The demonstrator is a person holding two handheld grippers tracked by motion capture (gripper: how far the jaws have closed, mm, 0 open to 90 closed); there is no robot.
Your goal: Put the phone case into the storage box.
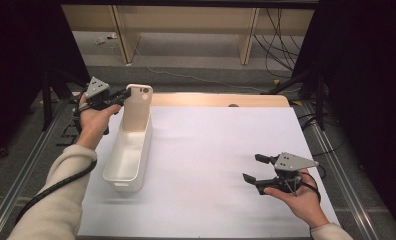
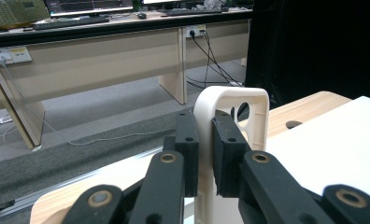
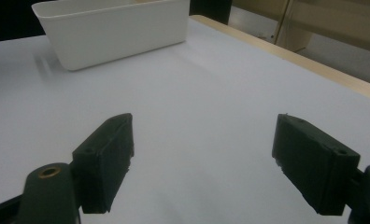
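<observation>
While the white bin lies on the table, a beige phone case stands upright at its far end. Left gripper clamps the case's edge; right gripper hovers level, jaws wide, holding nothing.

Bright tabletop, dark surroundings, soft focus

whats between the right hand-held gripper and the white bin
Nothing: bare white sheet separates the open right hand-held gripper from the white bin, as the high view shows.

Left gripper clamps what looks like a cream phone case upright.
</observation>
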